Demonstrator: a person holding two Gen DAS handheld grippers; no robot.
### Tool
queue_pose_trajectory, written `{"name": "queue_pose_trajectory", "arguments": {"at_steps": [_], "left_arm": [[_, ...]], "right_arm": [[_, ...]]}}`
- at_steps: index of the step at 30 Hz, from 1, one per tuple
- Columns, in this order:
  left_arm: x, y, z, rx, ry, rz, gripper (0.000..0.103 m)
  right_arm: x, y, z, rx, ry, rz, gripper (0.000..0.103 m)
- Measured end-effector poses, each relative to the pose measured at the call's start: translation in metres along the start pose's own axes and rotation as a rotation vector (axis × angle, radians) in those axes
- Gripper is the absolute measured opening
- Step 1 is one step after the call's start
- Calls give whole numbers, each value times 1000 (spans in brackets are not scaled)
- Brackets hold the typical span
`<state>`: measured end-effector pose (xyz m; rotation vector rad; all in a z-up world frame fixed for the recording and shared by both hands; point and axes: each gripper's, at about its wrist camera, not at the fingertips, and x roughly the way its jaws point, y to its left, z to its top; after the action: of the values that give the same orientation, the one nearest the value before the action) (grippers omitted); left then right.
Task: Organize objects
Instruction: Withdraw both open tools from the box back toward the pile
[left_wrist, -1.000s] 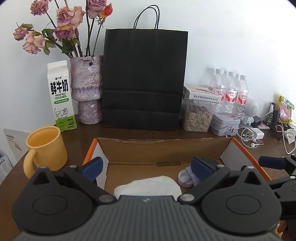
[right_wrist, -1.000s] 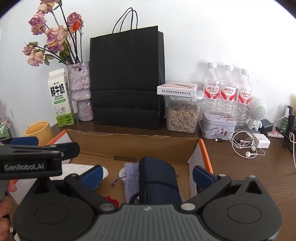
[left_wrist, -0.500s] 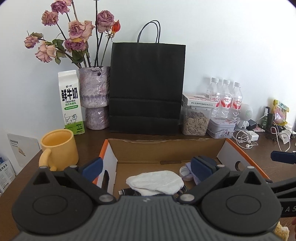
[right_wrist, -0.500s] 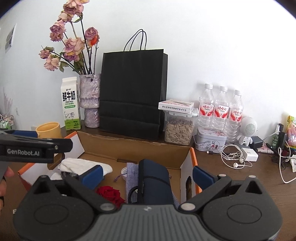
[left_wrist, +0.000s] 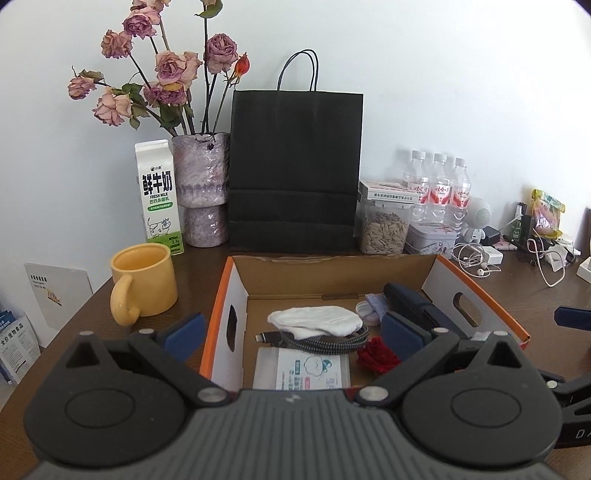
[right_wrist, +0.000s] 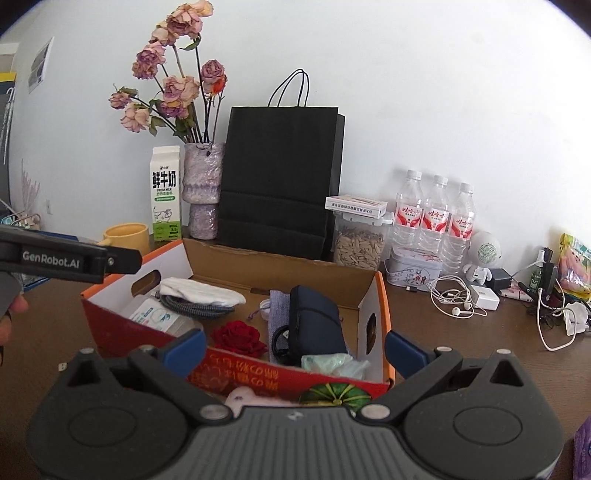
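Left claw (left_wrist: 291, 330) spread wide, grasping nothing, hovering near the front edge of the cardboard box (left_wrist: 332, 275). Right claw (right_wrist: 295, 349) likewise released, fingers apart, holding nothing, poised before the box's red front wall.

Inside the box: white cloth (left_wrist: 314, 319) draped over a coiled braided cable (left_wrist: 325, 341); just in front, a flat wipes packet (left_wrist: 303, 373); beside it to the right, a red rose head (left_wrist: 376, 356). Further right, a dark blue pouch (right_wrist: 316, 325) lying lengthwise on a lilac fabric bag (right_wrist: 277, 306), with a small white cap (left_wrist: 364, 308) next to it. Near the front right corner, a crumpled pale green wrapper (right_wrist: 334, 363).

On the dark wooden tabletop (left_wrist: 535, 295), left of the box: yellow mug (left_wrist: 142, 288), handle toward the camera. Behind it, milk carton (left_wrist: 159, 197) and a purple vase (left_wrist: 203, 192) of dried roses. Directly behind the box, an upright black paper bag (left_wrist: 295, 170). To the right, a seed jar (left_wrist: 384, 229), three water bottles (left_wrist: 439, 188), a tin (left_wrist: 430, 240), tangled white earphones (left_wrist: 476, 256).
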<state>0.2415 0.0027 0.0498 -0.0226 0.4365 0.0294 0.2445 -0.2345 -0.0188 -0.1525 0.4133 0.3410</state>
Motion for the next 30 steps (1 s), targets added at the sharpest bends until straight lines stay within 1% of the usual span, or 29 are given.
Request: {"name": "queue_pose_trajectory", "arguments": {"at_steps": [9,11,13,17,19,21,25,30], "left_arm": [[-24,16,-32,22,62,28,103],[-27,20,-39,24,78,37,103],[-30,25,-47,22,94,47,103],[-34,34,-62,17,127,59,103],[-36,38,-69,13,141,67,103],[-37,41,-75,8,153,70,103],[-39,47,-84,1,169,75,103],[-38,50,-88,-9,178,78,103]], "right_arm": [[-29,10,-31,9,45,21,103],[-35,13,-38,6,53,36,100],[-39,18,-43,0,62,56,86],[-41,27,-54,-7,93,92,76],[-40,29,-59,-5,111,101,64],[-35,30,-62,4,133,109,57],[-24,28,-68,25,168,102,47],[-15,23,-72,56,187,76,41]]}}
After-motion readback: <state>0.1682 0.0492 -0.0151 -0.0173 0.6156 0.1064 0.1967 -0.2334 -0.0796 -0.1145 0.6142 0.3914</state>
